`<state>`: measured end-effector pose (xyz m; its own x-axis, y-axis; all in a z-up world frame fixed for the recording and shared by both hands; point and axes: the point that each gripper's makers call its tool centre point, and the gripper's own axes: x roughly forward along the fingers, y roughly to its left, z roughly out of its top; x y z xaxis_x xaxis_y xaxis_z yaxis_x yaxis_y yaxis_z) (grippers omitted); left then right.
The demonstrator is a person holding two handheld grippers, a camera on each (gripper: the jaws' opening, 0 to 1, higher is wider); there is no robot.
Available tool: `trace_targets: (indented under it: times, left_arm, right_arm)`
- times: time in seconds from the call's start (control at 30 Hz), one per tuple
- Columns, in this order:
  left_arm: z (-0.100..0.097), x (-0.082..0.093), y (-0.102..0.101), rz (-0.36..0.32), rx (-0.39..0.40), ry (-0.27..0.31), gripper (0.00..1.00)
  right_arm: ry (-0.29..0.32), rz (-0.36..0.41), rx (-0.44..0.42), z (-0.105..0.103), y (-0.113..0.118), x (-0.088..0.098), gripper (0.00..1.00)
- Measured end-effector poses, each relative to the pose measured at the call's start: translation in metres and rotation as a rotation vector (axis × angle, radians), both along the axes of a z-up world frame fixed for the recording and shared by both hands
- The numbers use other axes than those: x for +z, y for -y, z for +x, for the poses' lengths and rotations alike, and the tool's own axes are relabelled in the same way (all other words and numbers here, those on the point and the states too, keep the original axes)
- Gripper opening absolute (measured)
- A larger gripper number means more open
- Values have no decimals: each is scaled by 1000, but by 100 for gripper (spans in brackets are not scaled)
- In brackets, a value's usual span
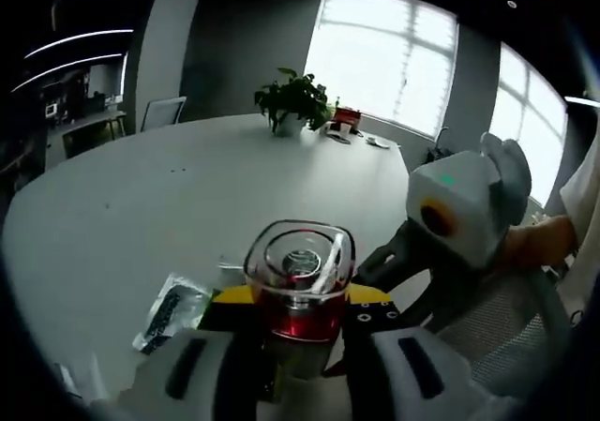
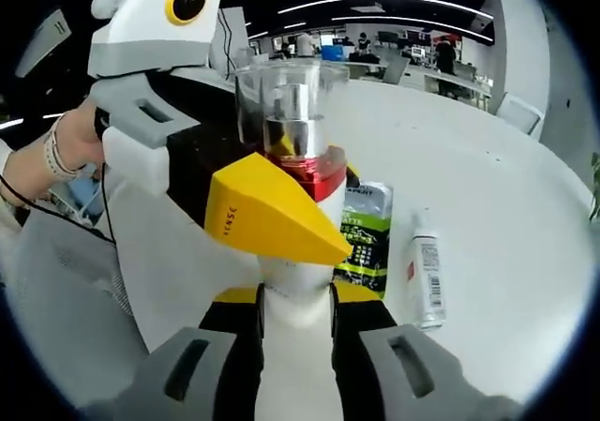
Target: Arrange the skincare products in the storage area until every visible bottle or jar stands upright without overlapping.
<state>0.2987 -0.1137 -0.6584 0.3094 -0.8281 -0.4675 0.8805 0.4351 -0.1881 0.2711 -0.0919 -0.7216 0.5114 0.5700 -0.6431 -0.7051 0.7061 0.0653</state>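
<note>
A bottle with a white body (image 2: 295, 299), a red collar and a clear square cap (image 1: 300, 262) is held over the white table (image 1: 169, 196). My left gripper (image 1: 300, 307) is shut on its red collar, with yellow pads on both sides. My right gripper (image 2: 295, 307) is shut on the white body lower down. The left gripper's yellow finger (image 2: 272, 210) crosses the right gripper view in front of the collar. The right gripper's black arm (image 1: 412, 252) reaches in from the right in the left gripper view. A small white bottle (image 2: 427, 271) lies flat on the table.
A green and black sachet (image 2: 366, 224) (image 1: 173, 310) lies on the table beside the lying bottle. A potted plant (image 1: 295, 102) and a red item (image 1: 347, 116) stand at the table's far side. A person's hand (image 2: 70, 144) holds the left gripper. Office desks stand behind.
</note>
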Motion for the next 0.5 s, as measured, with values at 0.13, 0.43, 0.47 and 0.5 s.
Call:
trace_targets:
  times: [0.13,0.43,0.47,0.5]
  left_arm:
    - [1,0,2,7,-13,24,26]
    - [7,-1,-6,58,-17,82,26]
    - [7,-1,-7,55,-12,82,26]
    - [8,-1,-8,50,-7,82,26]
  right_arm:
    - [25,-25,1,1,0,0,26]
    - [49,-13,8,7,2,0,1]
    - [58,-18,7,7,3,0,1]
    - [61,-22,10,8,3,-1,1]
